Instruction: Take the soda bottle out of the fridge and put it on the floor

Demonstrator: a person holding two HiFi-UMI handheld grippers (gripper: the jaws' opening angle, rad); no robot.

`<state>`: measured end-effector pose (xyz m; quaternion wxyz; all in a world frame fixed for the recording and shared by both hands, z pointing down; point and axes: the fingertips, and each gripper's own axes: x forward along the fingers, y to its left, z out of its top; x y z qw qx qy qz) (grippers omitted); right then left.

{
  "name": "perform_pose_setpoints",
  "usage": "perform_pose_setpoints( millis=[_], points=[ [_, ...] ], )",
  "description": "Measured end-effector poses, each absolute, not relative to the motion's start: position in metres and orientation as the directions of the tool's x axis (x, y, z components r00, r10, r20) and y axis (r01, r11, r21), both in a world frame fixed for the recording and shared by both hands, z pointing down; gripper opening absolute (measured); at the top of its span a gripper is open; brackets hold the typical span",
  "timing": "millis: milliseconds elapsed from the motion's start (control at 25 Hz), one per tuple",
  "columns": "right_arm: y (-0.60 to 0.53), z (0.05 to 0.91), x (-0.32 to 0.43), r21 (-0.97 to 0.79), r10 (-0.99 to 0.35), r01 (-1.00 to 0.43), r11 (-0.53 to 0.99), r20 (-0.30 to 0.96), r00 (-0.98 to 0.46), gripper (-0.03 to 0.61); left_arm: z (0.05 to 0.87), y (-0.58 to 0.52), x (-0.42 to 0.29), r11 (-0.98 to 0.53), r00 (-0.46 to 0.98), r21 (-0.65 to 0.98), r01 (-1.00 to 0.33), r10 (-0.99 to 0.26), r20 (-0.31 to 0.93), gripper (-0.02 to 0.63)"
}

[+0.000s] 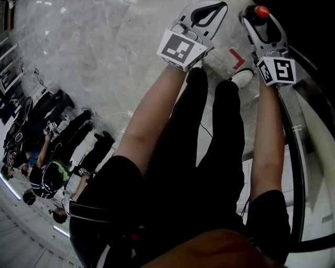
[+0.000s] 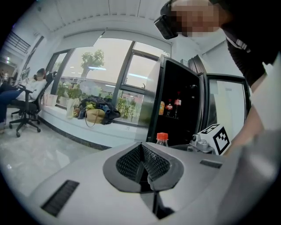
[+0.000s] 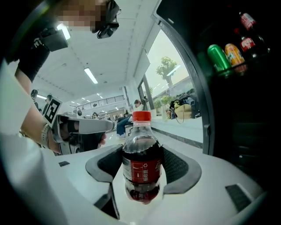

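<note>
A small soda bottle (image 3: 140, 162) with dark cola, a red label and a red cap stands upright between the padded jaws of my right gripper (image 3: 141, 169), which is shut on it. In the head view its red cap (image 1: 261, 11) shows at the tip of the right gripper (image 1: 260, 23), held out over the pale floor. My left gripper (image 2: 142, 165) is shut with nothing between its pads; in the head view the left gripper (image 1: 201, 15) is beside the right one. The bottle's cap (image 2: 162, 137) also peeks over the left gripper's body. The fridge (image 2: 178, 110) stands open behind.
Cans and bottles (image 3: 230, 50) sit on the fridge's dark shelves. A person's legs and a white shoe (image 1: 242, 77) are below the grippers on the marble floor (image 1: 94, 57). People sit on chairs (image 1: 47, 157) at the left. Bags (image 2: 94, 112) lie on a window ledge.
</note>
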<state>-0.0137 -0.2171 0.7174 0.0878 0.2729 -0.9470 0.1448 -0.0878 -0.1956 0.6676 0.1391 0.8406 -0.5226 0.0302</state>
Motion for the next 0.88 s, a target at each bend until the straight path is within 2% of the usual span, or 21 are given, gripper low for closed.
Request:
perform_pose_setpoints(
  millis=[480,880],
  points=[
    [-0.193,0.925,-0.047,-0.223,-0.411,-0.523,0.823,0.403,-0.818,0.291,0.853,-0.173,-0.11,-0.444,0.492,0.214,-0.87,-0.807,0.327,-0.002],
    [-0.2,1.074,-0.067,-0.231,-0.351,-0.512,0.828,0.499,-0.792,0.291,0.962,-0.188,-0.119,-0.466,0.515,0.22,-0.857,-0.773,0.37,-0.002]
  ],
)
